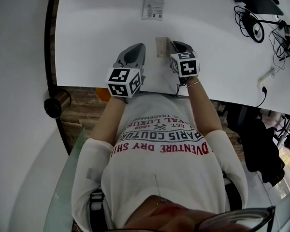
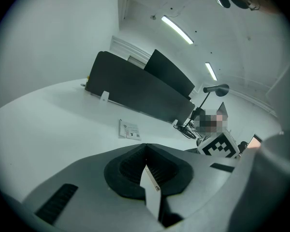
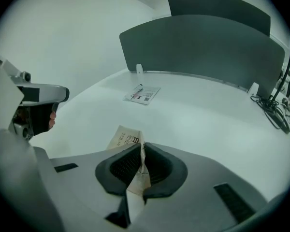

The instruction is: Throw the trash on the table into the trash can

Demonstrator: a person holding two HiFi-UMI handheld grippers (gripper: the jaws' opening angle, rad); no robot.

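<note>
**Two grippers, each pinching a scrap of paper over a white table**

A broad white table [image 1: 87, 33] fills the scene, with dark divider panels [image 3: 203, 47] standing along its far edge. No trash can can be made out in any view.

Both handheld grippers hover side by side above the near edge. The right gripper [image 3: 142, 149] has its jaws closed on a beige paper wrapper [image 3: 124, 138], which sticks out ahead of the pads. The left gripper [image 2: 146, 151] has its jaws pressed together on a thin white slip [image 2: 152, 195].

A flat printed packet [image 1: 152, 8] lies farther out on the table, well apart from both.

All three pieces look light, thin and limp, likely to bend or flutter. The packet lies flush, so a corner or edge seems the best place to pinch it.
</note>
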